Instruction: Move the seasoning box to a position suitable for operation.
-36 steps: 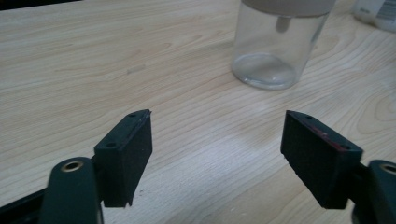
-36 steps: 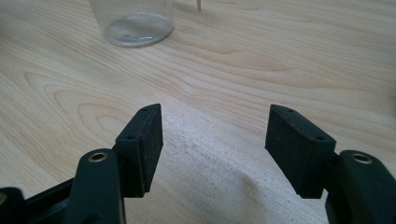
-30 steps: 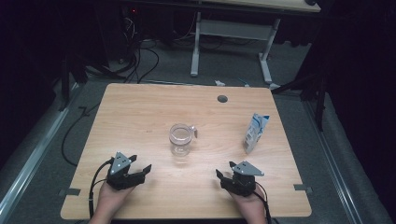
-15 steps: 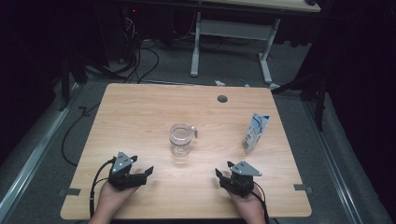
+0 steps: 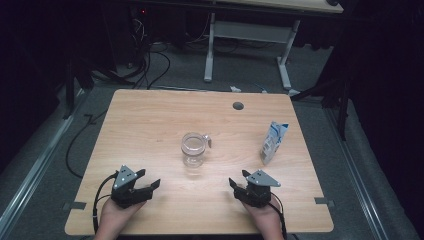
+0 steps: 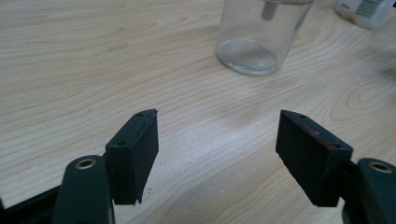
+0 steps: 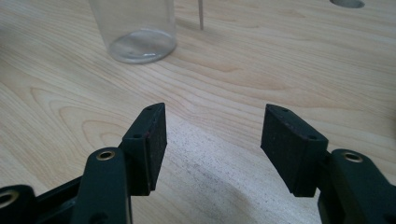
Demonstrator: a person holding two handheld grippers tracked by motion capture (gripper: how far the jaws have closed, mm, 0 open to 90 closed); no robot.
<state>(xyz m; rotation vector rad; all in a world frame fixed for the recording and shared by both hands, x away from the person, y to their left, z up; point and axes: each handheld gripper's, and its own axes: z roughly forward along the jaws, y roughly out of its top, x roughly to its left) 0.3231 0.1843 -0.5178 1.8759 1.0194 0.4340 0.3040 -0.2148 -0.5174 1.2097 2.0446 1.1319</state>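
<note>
Grippers idle at near edge, glass untouched mid-bench

Bench (image 5: 150, 115): light wood top, round cable hole (image 5: 238, 105) near the far edge. Dark floor around it with loose cables and the legs of a second desk behind.

Carton (image 5: 273, 143): small white and blue, upright, on the right side of the bench, well apart from both grippers. A corner of it shows top right in the left gripper view (image 6: 364, 8).

Glass (image 5: 193, 148): clear, upright, roughly mid-bench, something thin and pale at its rim on the right side, too small to tell what. It stands between the two grippers and farther out than both, touching neither. In the left gripper view it sits ahead and right of centre (image 6: 258, 37); in the right gripper view ahead and to the left (image 7: 135, 28).

Left gripper (image 5: 149, 185): held low at the near-left part of the bench, jaws wide apart, only bare wood between them (image 6: 217, 140).

Right gripper (image 5: 239, 181): near-right, same posture, jaws apart, nothing between them but wood (image 7: 212, 135).

Hands: left hand (image 5: 116, 216) and right hand (image 5: 263, 220) come in over the near edge, each wrapped around its gripper body.
</note>
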